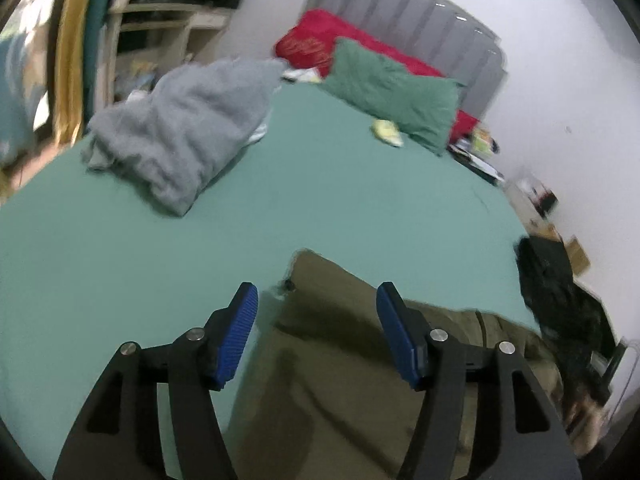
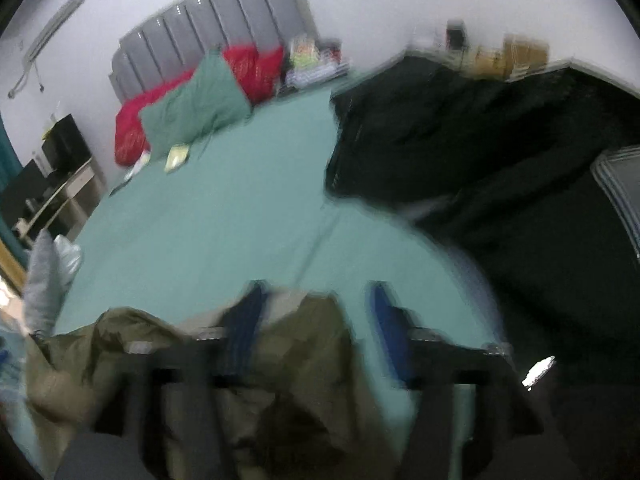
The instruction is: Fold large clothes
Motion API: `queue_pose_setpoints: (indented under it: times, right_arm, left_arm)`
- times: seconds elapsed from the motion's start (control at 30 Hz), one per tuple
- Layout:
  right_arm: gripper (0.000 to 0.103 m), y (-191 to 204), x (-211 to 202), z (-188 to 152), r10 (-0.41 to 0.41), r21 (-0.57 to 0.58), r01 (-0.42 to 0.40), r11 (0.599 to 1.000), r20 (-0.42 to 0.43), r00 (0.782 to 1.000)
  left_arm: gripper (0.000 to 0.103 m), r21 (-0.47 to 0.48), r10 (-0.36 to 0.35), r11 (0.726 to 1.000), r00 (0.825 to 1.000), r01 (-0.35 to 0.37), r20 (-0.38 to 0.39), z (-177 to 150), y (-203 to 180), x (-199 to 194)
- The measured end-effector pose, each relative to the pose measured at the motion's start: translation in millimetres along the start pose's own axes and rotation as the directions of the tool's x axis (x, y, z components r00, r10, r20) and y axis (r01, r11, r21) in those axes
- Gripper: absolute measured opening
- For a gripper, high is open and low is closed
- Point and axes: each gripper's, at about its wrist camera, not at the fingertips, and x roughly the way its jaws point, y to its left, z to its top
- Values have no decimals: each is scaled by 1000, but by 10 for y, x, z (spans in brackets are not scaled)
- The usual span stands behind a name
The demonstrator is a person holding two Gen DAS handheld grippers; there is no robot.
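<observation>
An olive-green garment (image 1: 340, 380) lies crumpled on the green bed sheet (image 1: 120, 260) near the bed's front edge. My left gripper (image 1: 317, 290) hangs over the garment's upper left corner. Its blue pads (image 1: 240, 332) stand wide apart with nothing pressed between them. In the blurred right wrist view the same olive garment (image 2: 100, 344) spreads under and between the fingers of my right gripper (image 2: 316, 308). Those blue pads (image 2: 384, 328) are also spread, and the cloth lies loose below them.
A grey heap of cloth (image 1: 180, 128) sits at the far left of the bed. A green pillow (image 1: 392, 92), red bedding (image 1: 320, 40) and a small yellow item (image 1: 386, 130) lie by the grey headboard (image 1: 420, 20). Black clothing (image 2: 460, 140) is piled on the bed's right side.
</observation>
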Motion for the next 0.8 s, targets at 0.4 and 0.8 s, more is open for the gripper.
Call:
queue_pose_setpoints:
  times: [0.4,0.8]
  right_arm:
    - [80,989,-110,-460,302,-510,-418,752,-297,906]
    - [2,723,252,-213,345,-358,-482,800,-382,857]
  left_arm:
    - [68,476,-12,873,980,106,-196,-456,-986,374]
    - [0,464,47,873,921,150,-387,-698,-940,1050]
